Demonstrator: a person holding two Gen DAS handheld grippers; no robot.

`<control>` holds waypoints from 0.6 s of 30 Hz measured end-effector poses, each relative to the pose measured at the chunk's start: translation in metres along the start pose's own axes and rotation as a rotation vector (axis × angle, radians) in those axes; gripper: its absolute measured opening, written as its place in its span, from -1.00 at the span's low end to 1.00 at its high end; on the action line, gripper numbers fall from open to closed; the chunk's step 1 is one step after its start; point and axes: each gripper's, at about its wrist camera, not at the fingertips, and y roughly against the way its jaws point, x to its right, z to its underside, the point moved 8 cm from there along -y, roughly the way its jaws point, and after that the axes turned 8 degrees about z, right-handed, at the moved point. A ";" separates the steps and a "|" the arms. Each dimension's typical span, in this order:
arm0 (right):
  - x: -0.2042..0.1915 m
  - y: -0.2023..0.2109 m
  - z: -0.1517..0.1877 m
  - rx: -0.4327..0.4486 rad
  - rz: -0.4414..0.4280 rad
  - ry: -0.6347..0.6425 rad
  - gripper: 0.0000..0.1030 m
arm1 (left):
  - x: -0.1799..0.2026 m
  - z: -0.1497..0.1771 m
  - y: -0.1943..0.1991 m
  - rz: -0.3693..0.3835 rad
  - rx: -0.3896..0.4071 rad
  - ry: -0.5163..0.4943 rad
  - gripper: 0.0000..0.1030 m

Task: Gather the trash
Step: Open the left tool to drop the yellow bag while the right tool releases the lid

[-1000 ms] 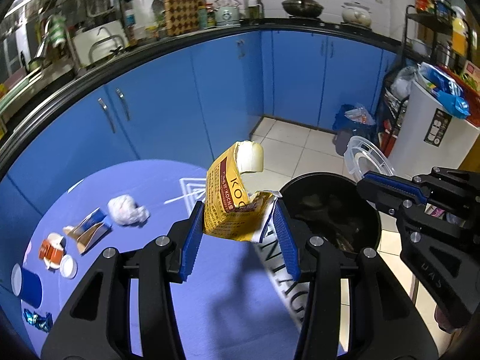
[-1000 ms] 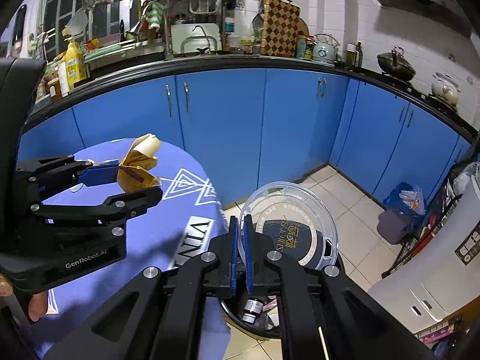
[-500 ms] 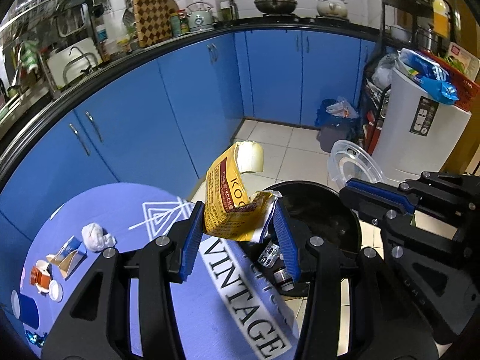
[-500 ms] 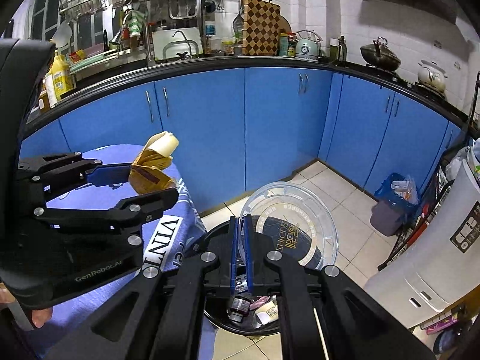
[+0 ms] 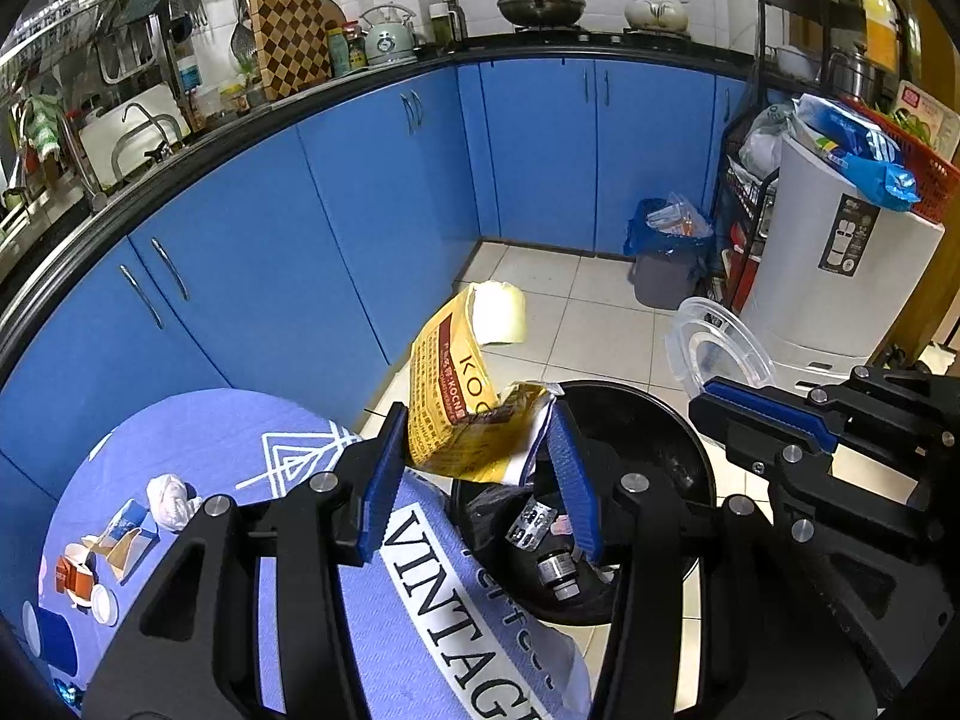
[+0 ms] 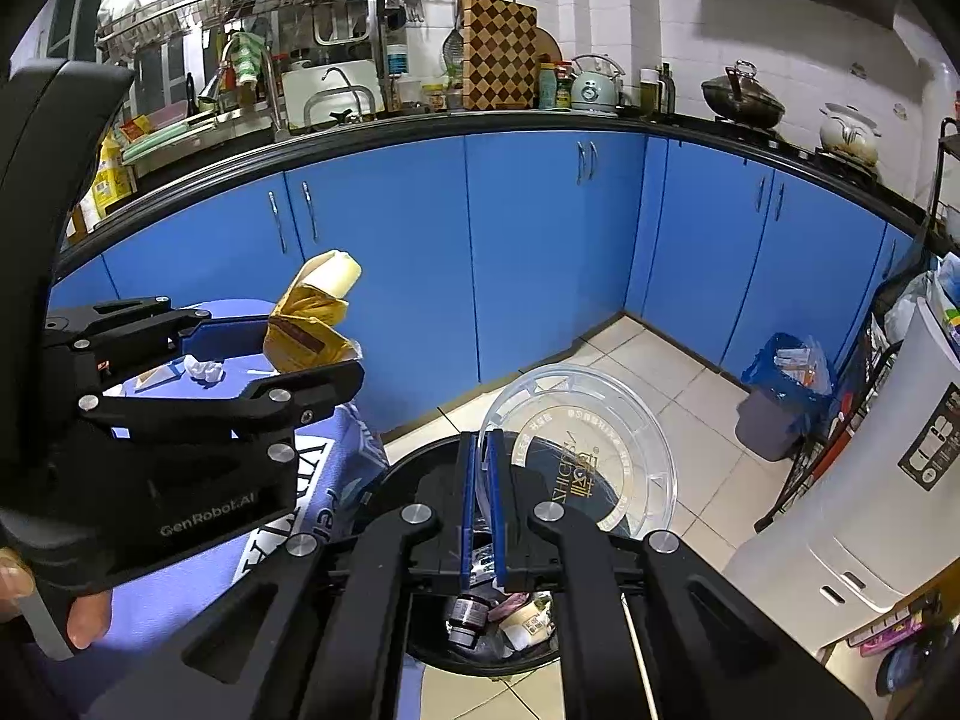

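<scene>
Carton [image 5: 459,405], yellow and crumpled, sits between the left claw [image 5: 480,462] fingers, over the near rim of the black bin [image 5: 672,450], at the table [image 5: 252,450] edge. Jaws opening, pads touching both carton sides. Bin holds a small bottle [image 5: 555,570], a blister pack [image 5: 531,525], wrappers. On the table: tissue wad [image 5: 171,498], cut box [image 5: 123,537], cups. Right claw [image 5: 717,399] at right grips a clear lid [image 5: 714,348].

Right view: right claw [image 6: 480,480] clenched on the lid [image 6: 588,450] rim, lid tilted over the bin [image 6: 414,468]. Bin contents: bottle [image 6: 465,618], paper scraps. Left claw [image 6: 282,342] with carton [image 6: 315,321] at left, above the table [image 6: 180,588].
</scene>
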 end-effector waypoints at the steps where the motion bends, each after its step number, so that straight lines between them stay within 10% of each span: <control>1: 0.001 0.000 0.000 0.000 0.001 -0.003 -0.91 | -0.001 0.000 0.000 0.001 0.002 0.007 0.02; 9: 0.004 0.000 0.001 -0.003 0.001 -0.007 -0.91 | -0.009 -0.006 0.005 -0.041 0.031 0.036 0.64; 18: 0.000 -0.002 -0.001 -0.006 -0.003 0.002 -0.91 | -0.022 -0.004 0.012 -0.104 0.049 0.026 0.79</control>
